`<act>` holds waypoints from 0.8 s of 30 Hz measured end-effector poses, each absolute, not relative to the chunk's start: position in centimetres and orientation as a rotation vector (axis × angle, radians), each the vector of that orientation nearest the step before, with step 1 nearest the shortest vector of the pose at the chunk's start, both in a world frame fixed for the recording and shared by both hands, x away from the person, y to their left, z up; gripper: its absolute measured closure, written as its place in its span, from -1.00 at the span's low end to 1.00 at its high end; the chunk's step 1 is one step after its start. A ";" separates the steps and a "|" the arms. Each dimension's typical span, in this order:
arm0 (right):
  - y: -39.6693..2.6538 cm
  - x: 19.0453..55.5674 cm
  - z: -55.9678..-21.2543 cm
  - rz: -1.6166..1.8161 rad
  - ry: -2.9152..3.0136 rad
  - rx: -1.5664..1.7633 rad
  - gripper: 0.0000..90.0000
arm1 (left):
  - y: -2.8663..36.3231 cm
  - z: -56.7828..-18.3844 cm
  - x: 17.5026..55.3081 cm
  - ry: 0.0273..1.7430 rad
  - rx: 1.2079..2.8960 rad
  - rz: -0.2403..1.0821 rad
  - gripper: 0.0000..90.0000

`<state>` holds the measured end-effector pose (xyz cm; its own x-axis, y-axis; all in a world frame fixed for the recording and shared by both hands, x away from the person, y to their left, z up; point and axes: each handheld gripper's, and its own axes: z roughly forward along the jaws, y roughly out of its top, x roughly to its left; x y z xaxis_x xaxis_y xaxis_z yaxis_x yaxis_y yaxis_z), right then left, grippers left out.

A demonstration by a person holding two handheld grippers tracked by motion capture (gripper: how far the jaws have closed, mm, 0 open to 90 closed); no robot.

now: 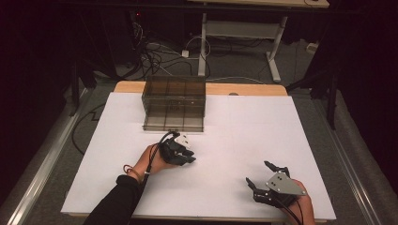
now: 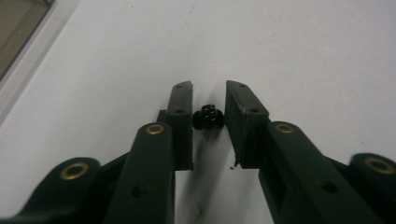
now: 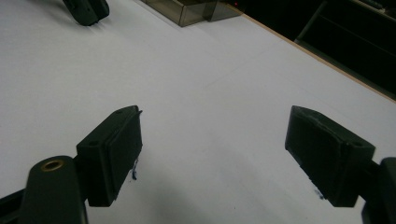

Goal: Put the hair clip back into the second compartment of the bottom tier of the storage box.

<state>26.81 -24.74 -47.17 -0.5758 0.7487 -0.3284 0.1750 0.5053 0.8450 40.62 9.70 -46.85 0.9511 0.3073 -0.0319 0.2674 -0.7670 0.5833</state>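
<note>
My left gripper (image 1: 187,155) sits mid-table just in front of a smoky clear compartment box (image 1: 174,104). In the left gripper view its jaws are closed on a small black knobbly part (image 2: 208,117), which touches both pads and casts a shadow on the white table below. My right gripper (image 1: 256,172) rests near the front right of the table, its jaws spread wide with nothing between them (image 3: 212,154). The right gripper view also catches the left gripper (image 3: 86,9) far off at the top left, and a corner of the box (image 3: 189,10).
A white sheet (image 1: 244,131) covers the table, with a wooden edge (image 1: 244,89) at the back. The box stands at the back centre. Cables and a desk frame (image 1: 202,42) lie on the floor behind. Metal rails run along both sides.
</note>
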 end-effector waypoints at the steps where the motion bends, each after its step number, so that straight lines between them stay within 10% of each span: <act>1: -24.7 26.8 -47.2 1.039 2.043 0.754 -0.58 | 9.7 -46.9 40.6 0.403 2.486 0.089 0.57; 24: -24.9 26.6 -47.0 1.047 2.037 0.748 -0.58 | 10.6 -45.9 40.1 0.421 2.422 0.152 0.58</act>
